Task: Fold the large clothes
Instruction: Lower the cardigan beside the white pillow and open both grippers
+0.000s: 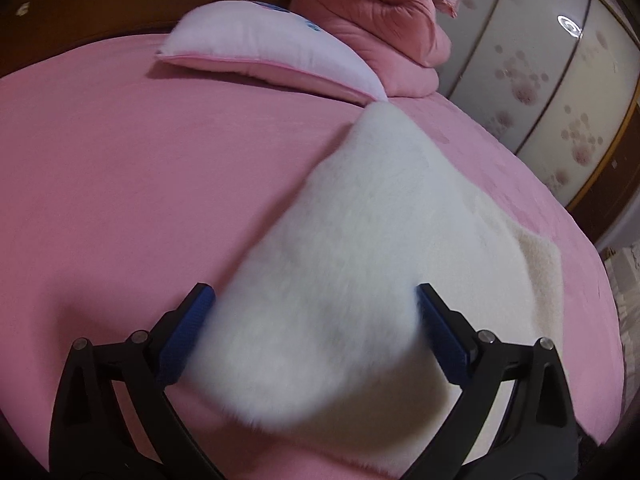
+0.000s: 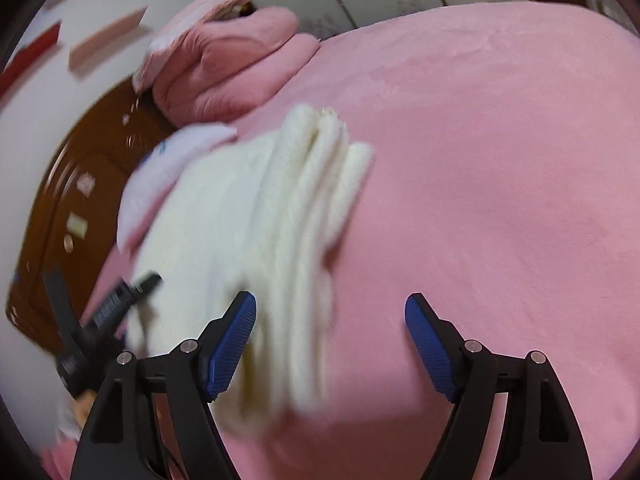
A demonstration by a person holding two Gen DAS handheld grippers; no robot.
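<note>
The garment (image 1: 360,216), a thick white fleecy piece, lies on the pink bed (image 1: 120,200), already doubled over into a long narrow bundle; in the right wrist view its stacked edges (image 2: 328,152) show several layers lying on one another, which suggests the fold is largely made and the cloth has been laid down to rest flat. The left gripper (image 1: 314,320) hangs over the near end of the bundle with its fingers (image 1: 188,332) spread wide, released; the fleece sits between them but the blue pads do not appear to press on it, so nothing is being held. The right gripper (image 2: 330,344) is likewise released, its fingers (image 2: 232,348) parted, with the edge of the bundle beside the left-hand pad and bare bedding under the rest of the gap. Both views are blurred, so fine contact at the pads is hard to judge. The left gripper also shows at the left edge of the right wrist view, close to the cloth. A pillow (image 1: 260,48) and a folded pink quilt (image 1: 384,24) sit at the head of the bed, well clear of the garment, leaving the middle of the bed free as working room. A cream under-layer (image 1: 528,264) pokes out to one side, so the stack may need squaring.
</note>
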